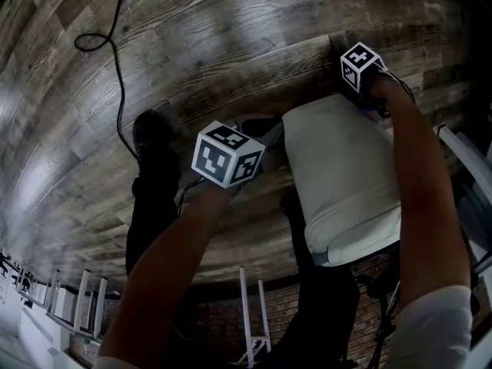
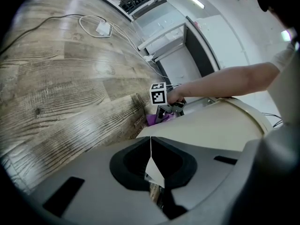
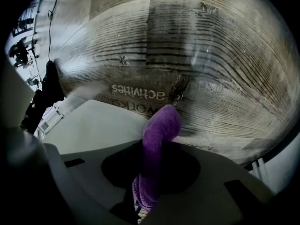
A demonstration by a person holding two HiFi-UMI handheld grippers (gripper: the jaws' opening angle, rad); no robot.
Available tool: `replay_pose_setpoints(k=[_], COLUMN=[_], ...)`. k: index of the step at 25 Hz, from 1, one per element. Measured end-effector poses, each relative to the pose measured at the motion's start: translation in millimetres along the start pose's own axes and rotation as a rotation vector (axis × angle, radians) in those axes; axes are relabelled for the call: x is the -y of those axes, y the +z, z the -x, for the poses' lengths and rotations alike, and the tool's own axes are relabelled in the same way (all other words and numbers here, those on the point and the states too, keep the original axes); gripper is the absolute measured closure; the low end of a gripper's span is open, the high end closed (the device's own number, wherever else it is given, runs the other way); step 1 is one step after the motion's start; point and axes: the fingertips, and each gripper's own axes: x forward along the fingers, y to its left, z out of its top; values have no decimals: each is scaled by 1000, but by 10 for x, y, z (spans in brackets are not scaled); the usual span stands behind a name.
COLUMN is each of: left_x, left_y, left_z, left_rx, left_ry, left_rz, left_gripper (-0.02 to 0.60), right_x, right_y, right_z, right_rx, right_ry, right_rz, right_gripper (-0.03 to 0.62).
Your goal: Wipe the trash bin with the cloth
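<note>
The cream trash bin (image 1: 342,175) lies tipped over the wooden floor between my two arms. My left gripper (image 1: 265,141) sits at the bin's left edge; in the left gripper view it (image 2: 152,165) is shut on a thin white edge of the bin (image 2: 220,125). At the bin's far end my right gripper (image 1: 377,102) is shut on the purple cloth (image 3: 157,139), which sticks out past the jaws and curls onto the bin's surface (image 3: 98,123). From the left gripper view, the right gripper (image 2: 164,109) and the cloth (image 2: 154,118) show against the bin's far side.
A black cable (image 1: 115,60) snakes over the floor at the left. A black shoe (image 1: 154,133) stands beside the left gripper. White cable with a plug (image 2: 102,28) lies further off. White metal frames (image 1: 250,314) stand near my body. Printed lettering (image 3: 138,93) marks the floor.
</note>
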Motion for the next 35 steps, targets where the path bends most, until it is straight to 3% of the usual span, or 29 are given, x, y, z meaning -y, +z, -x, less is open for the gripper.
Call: replay_pose_setpoints(k=[3, 11, 27, 35], left_x=[15, -5, -76, -86], left_y=[0, -3, -55, -45], left_z=[-1, 39, 120, 187], left_rx=[0, 8, 2, 7], left_ry=[-4, -1, 1, -3], left_rz=[4, 12, 13, 22], left_gripper=[577, 577, 577, 577], right_x=[-78, -154, -263, -623], right_y=[83, 174, 362, 535], right_z=[20, 36, 37, 91], right_rx=[29, 47, 111, 123], right_ry=[36, 21, 70, 116], right_rz=[-19, -6, -86, -53], right_gripper=[505, 505, 505, 505])
